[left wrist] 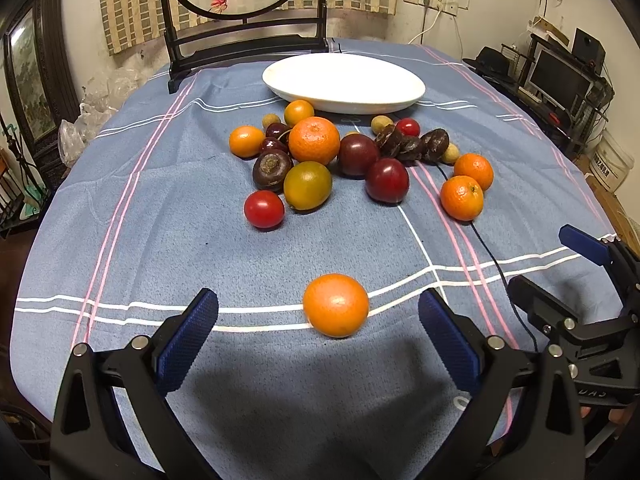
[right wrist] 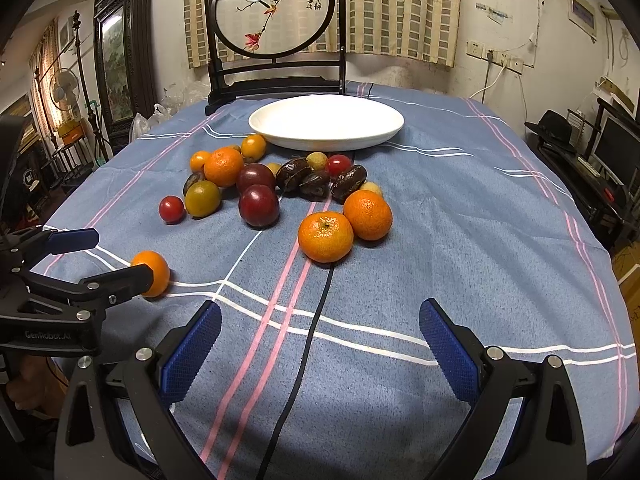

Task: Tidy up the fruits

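The left tool (left wrist: 318, 314) has its two blue pads wide apart. Between them, a little ahead of the tips, one small mandarin (left wrist: 335, 305) lies alone on the blue striped cloth (left wrist: 140, 240) that covers the surface; nothing touches it in the left wrist view. In the right wrist view the same mandarin is partly hidden behind one finger of the left tool.

The right tool (right wrist: 320, 320) is also spread open and holds nothing — only cloth and a thin black cable (right wrist: 308, 344) are between its fingers.

Farther on lies the heap of fruits, all on the cloth. Two mandarins (right wrist: 326, 237) sit side by side at its right side, touching or almost touching. At the near left is a cherry tomato (left wrist: 264, 209), just beside a greenish-yellow citrus (left wrist: 307, 185). Behind them are dark red plums (left wrist: 387, 180), a large mandarin (left wrist: 314, 140), dark brown wrinkled fruits (left wrist: 434, 145), cherries, kumquats and pale longans, packed close together.

Beyond the heap stands the white oval plate (left wrist: 344, 80) — its inside is bare, and one kumquat (left wrist: 299, 112) lies against its near rim. Behind the plate is a round painted screen in a dark stand (right wrist: 276, 12).
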The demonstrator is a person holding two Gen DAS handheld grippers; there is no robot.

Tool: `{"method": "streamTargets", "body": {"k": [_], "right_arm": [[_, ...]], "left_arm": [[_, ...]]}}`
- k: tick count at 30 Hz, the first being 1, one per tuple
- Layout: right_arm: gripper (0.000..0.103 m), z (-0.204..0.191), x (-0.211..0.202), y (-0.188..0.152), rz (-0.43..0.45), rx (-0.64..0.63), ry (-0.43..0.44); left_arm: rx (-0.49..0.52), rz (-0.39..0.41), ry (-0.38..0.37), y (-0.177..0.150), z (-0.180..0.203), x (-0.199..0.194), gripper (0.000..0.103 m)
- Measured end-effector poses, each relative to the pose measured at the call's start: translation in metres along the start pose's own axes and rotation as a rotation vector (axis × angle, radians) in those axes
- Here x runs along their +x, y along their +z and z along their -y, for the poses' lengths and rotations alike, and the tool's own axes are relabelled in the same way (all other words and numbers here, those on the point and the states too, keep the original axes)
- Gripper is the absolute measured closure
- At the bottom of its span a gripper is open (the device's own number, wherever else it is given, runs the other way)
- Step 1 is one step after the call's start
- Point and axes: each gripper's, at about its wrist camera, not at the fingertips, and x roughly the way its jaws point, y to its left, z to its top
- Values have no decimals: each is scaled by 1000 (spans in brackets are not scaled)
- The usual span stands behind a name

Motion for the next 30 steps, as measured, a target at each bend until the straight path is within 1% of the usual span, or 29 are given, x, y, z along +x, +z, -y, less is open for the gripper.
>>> {"method": "streamTargets", "body": {"k": [5, 22, 26, 30], "right_arm": [[4, 1, 3, -2, 1, 4, 0], [4, 3, 4, -5, 1, 6, 1], [4, 4, 4, -5, -2, 8, 2], [4, 6, 4, -8, -6, 14, 2]], "left_arm": [[1, -4, 1, -5, 2, 1, 5], [3, 1, 4, -6, 3, 1, 5], [4, -3, 2, -6, 4, 1, 7], [5, -19, -6, -9, 4, 3, 13]]}}
